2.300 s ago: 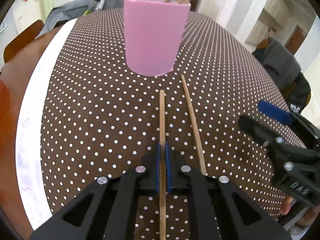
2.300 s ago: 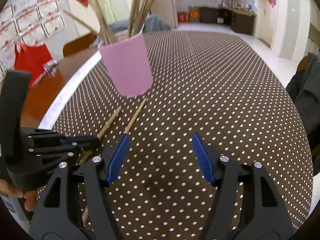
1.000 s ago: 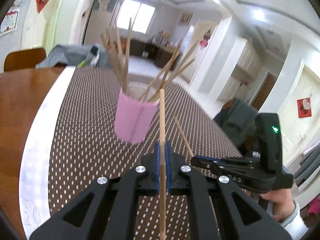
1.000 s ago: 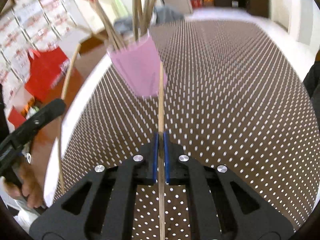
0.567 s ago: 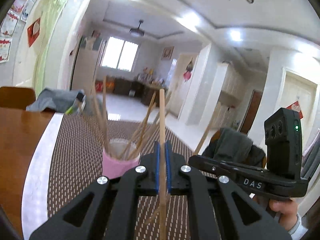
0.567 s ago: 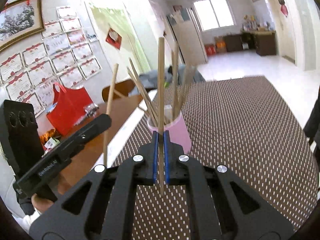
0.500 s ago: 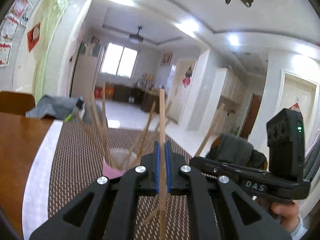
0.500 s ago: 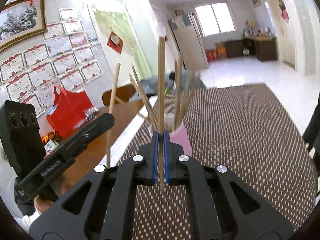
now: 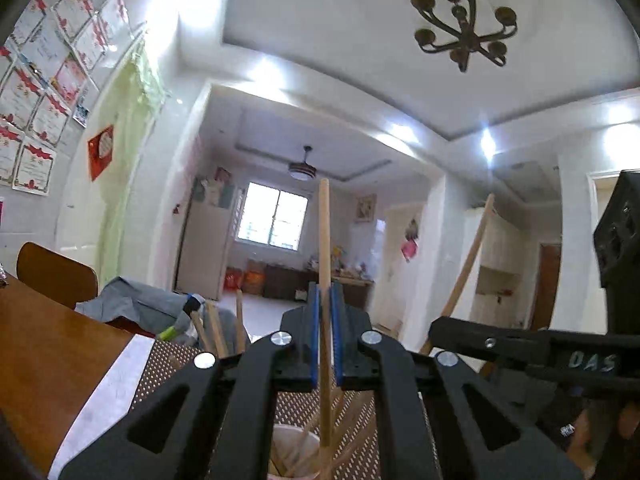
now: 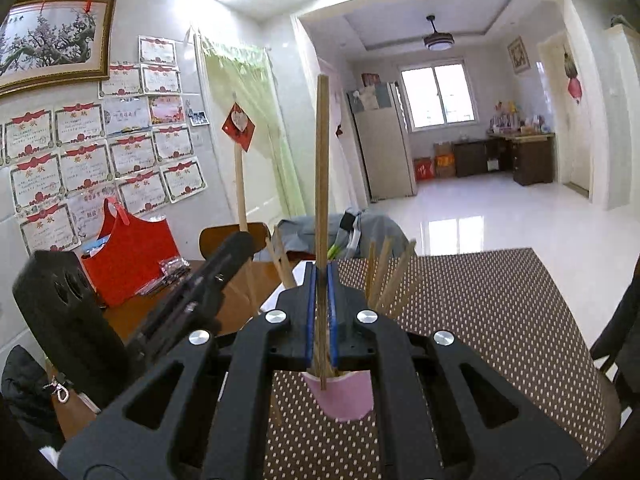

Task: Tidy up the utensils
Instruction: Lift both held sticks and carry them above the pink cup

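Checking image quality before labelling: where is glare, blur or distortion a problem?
Left wrist view: ceiling lights bloom white, walls bow, yet the left gripper and its chopstick stay sharp. Right wrist view: window overexposed, floor glares, pink cup crisp.

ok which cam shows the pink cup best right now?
Right wrist: the pink cup shows its outer wall under the closed right gripper. Left wrist shows only its pale rim and chopsticks inside, from above, framed by the left gripper.

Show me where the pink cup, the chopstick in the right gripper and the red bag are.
pink cup (image 10: 348, 398): right wrist view, front wall.
chopstick in the right gripper (image 10: 321, 168): right wrist view, upper shaft.
red bag (image 10: 132, 256): right wrist view, front side.
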{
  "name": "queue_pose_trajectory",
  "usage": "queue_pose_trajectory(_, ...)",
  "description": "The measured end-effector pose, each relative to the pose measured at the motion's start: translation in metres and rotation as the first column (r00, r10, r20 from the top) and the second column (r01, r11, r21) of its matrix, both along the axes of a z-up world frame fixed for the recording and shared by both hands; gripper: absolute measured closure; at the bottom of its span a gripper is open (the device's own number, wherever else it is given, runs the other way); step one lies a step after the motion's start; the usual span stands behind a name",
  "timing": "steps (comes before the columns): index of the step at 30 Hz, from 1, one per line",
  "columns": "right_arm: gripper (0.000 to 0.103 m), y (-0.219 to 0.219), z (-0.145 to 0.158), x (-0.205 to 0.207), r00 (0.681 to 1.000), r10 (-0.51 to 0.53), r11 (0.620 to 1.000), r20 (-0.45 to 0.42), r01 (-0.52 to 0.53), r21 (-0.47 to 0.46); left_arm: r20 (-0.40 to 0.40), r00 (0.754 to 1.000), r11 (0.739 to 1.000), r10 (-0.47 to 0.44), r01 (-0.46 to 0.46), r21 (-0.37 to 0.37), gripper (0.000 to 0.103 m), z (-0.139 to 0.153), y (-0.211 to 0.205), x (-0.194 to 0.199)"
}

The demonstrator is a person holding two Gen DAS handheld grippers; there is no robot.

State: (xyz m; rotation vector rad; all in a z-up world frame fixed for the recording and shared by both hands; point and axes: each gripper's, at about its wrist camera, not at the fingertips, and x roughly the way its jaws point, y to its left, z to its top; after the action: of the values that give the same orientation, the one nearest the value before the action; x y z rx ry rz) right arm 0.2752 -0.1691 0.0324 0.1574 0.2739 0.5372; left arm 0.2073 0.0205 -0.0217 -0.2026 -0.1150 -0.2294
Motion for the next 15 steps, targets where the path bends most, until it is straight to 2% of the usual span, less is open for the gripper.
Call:
queue_pose_trajectory(9,0.097,0.004,-0.002,0.024,1.0,-0.004,1.0,0.021,0.003,0.015,0.054,0.993,0.992,0.105,-0.101,-0.074,0.097,0.001,0.005,0.029)
queue_pose_trajectory(15,0.097,0.001,-0.005,0.035,1.0,0.001,0.999,0.031,-0.002,0.053,0.09,0.983,0.985,0.161,-0.155,-0.07,0.097,-0.001,0.001,0.038)
